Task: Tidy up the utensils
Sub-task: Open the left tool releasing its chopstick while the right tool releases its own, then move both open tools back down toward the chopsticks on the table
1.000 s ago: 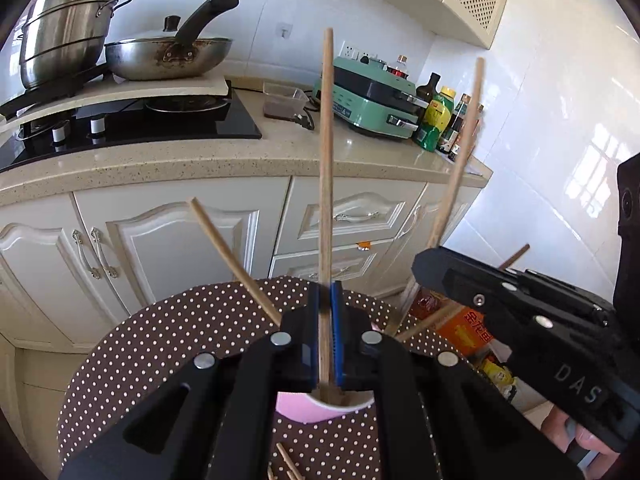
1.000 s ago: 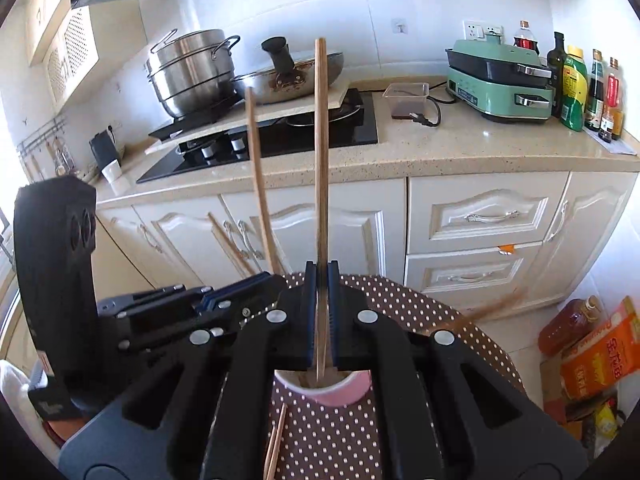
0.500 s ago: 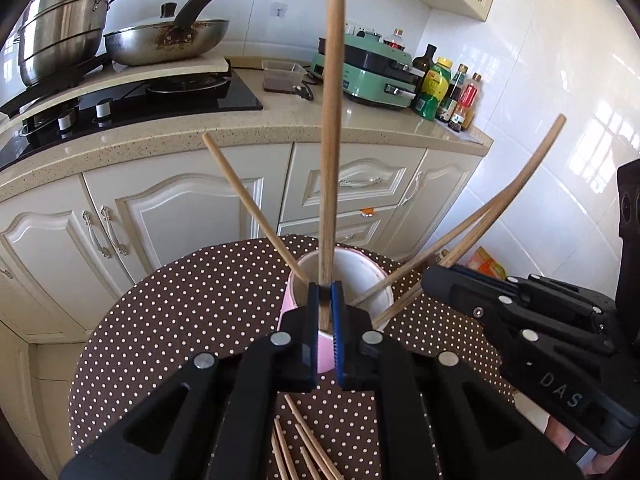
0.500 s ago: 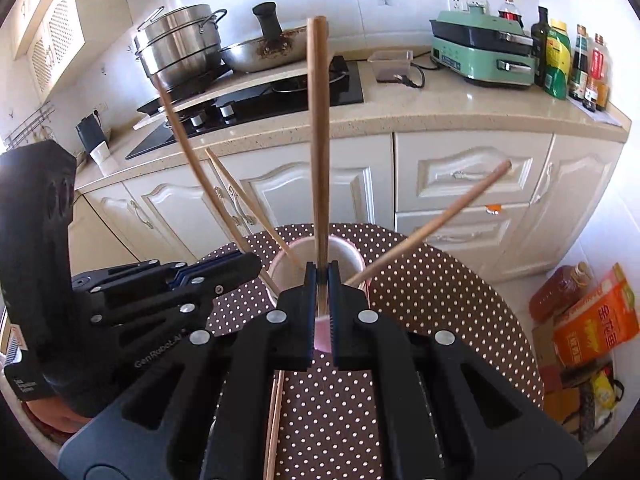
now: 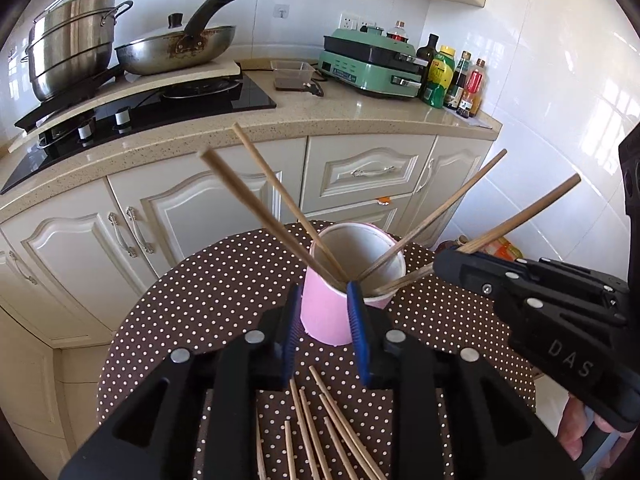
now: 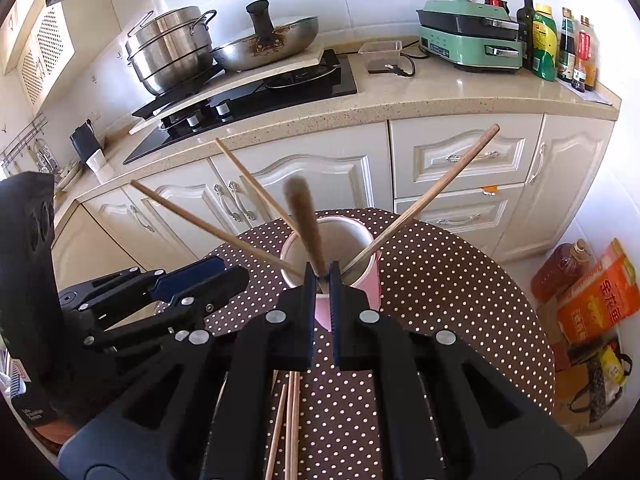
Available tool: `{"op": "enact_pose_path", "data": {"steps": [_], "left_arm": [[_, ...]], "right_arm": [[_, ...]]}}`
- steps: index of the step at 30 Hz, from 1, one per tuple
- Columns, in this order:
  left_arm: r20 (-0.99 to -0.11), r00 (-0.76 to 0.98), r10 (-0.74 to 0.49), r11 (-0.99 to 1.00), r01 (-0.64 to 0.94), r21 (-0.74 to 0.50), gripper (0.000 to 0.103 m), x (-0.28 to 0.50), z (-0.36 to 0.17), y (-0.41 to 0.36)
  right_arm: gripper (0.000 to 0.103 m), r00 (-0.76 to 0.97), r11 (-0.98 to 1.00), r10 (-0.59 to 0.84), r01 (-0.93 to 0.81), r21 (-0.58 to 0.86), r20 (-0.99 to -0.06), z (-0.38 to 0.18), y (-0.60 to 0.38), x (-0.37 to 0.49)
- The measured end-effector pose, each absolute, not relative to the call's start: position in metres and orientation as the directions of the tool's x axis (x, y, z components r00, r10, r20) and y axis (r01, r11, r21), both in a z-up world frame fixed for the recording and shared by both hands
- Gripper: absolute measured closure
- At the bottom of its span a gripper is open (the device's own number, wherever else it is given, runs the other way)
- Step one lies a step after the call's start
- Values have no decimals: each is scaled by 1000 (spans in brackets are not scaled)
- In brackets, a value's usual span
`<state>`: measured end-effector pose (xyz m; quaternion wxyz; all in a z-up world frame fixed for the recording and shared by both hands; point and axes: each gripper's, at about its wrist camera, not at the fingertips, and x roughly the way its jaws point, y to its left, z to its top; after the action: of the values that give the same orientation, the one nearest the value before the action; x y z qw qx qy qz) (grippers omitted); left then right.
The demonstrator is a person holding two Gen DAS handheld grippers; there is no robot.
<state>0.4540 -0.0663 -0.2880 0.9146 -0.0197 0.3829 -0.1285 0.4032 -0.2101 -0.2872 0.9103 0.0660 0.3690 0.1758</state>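
1. Now the left gripper is opening, nothing between its blue pads; the chopstick it held a second ago leans in the pink cup with the others.
2. Meanwhile the right gripper stays clamped on its chopstick, lower end in the cup, blurred.
3. Both grippers have drawn nearer since then; the cup sits at the far middle of the dotted table.
4. Loose chopsticks lie near, so more remain to collect.
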Motion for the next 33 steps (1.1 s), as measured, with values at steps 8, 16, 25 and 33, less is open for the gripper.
{"op": "enact_pose_path", "data": {"steps": [8,16,25,33], "left_arm": [[-689,690,-222,973,205,-108,70,437,-281,-55],[-678,710,-191,979,190,-76,65,418,-278,-40],[-704,687,-179,980,190,-64,65,399,-289,-24],[-759,624,-187,975,214,-64,65,389,-313,-16]], "right_arm": [[95,679,935,356,-255,248,-642,-280,-207,388],[95,685,941,338,-237,242,-645,-276,-205,367],[95,647,941,337,-243,235,-684,-287,-195,341],[95,584,939,342,-245,242,-736,-310,-185,330]]}}
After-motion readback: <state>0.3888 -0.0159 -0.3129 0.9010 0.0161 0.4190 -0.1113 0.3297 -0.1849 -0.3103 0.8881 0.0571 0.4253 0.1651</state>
